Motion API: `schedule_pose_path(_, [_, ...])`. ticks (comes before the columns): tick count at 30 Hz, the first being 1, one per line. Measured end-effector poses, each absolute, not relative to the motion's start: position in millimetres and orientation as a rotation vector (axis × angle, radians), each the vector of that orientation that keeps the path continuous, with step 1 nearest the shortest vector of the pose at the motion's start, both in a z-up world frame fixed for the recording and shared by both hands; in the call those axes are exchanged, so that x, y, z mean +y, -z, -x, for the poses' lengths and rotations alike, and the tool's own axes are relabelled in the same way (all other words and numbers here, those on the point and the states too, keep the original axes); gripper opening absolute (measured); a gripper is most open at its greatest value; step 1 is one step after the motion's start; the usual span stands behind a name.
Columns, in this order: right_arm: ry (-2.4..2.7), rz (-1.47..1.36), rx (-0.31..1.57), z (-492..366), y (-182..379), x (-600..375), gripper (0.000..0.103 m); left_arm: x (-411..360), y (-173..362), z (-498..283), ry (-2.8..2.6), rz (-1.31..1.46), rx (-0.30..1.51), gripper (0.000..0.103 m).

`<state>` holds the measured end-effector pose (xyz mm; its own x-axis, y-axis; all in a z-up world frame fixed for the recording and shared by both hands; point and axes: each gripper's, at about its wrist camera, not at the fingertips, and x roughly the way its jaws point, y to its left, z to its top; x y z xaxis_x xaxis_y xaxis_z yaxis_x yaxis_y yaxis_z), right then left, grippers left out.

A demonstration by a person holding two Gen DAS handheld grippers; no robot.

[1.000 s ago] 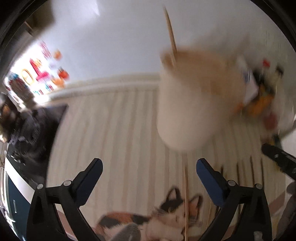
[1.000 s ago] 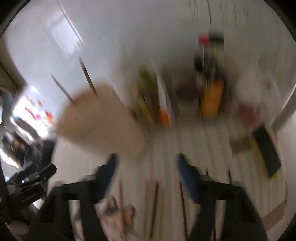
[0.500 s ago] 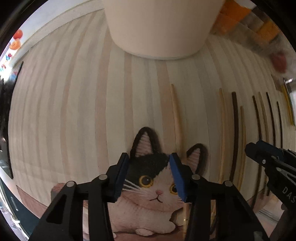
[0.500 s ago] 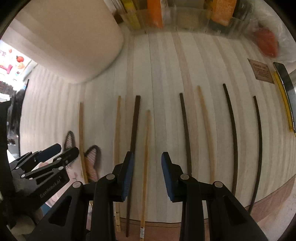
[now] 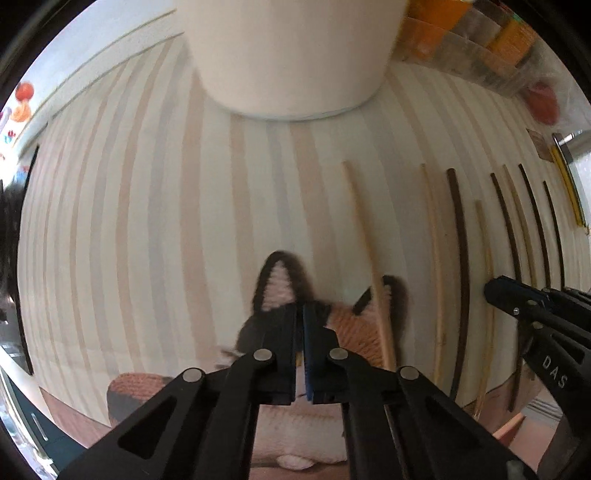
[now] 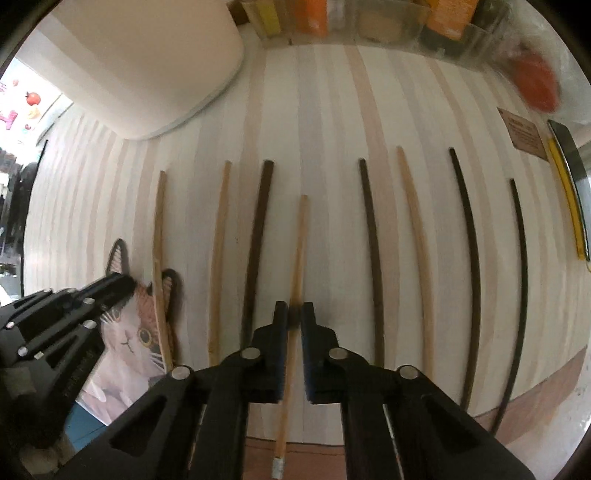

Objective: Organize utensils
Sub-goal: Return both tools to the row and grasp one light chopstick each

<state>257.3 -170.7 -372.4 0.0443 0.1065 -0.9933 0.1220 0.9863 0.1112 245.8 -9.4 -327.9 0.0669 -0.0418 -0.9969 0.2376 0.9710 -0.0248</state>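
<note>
Several chopsticks, light wood and dark, lie side by side on a striped mat [image 6: 325, 110]. My right gripper [image 6: 294, 314] is shut on a light wooden chopstick [image 6: 297, 254] that runs between its fingers, low over the mat. My left gripper [image 5: 300, 317] is shut with nothing visible between its fingers, over a cat-shaped pad [image 5: 354, 328]. A light chopstick [image 5: 364, 243] lies across the pad's ear just right of it. A big cream holder cup [image 5: 291, 55] stands at the back; it also shows in the right wrist view [image 6: 140, 62].
Clear containers with orange and yellow packets [image 6: 369, 18] line the back edge. A red item in plastic [image 6: 535, 85] and a yellow-edged flat object [image 6: 569, 184] sit at the right. The mat's front edge [image 6: 535, 391] is close.
Both grippers have closed from partly open. The right one has closed onto the light chopstick. The left one moved slightly forward over the cat pad.
</note>
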Motion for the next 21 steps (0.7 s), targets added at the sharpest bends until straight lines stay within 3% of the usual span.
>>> schedule_pose_path(6, [0.036,-0.198,1.544,-235.0,372.0,-186.3,0.007,13.7,314.1,-252.6,0.282,0.135,1.544,0.004])
schedule_pose_path(10, [0.033,-0.267,1.544,-218.3,375.8,-205.3,0.007,-11.6,305.2,-261.0,0.346,0.165,1.532,0.030])
schedule_pose_path(11, [0.030,-0.291,1.541,-215.9,377.6,-214.2,0.007,-21.4,305.6,-260.8,0.359,0.138,1.523,0.031])
schedule_pose_path(15, [0.023,-0.357,1.543,-206.1,381.2,-227.3,0.007,-48.4,315.0,-260.6,0.331,0.010,1.526,0.030])
schedule_pose_path(16, [0.023,-0.358,1.545,-205.8,381.2,-228.3,0.007,-47.4,321.3,-260.2,0.311,-0.041,1.517,0.021])
schedule_pose_path(17, [0.022,-0.353,1.547,-204.9,381.3,-229.2,0.007,-50.4,324.7,-258.2,0.287,-0.099,1.508,0.004])
schedule_pose_path(21, [0.017,-0.307,1.562,-220.3,376.6,-224.6,0.007,-45.3,329.2,-252.4,0.252,-0.155,1.496,0.003])
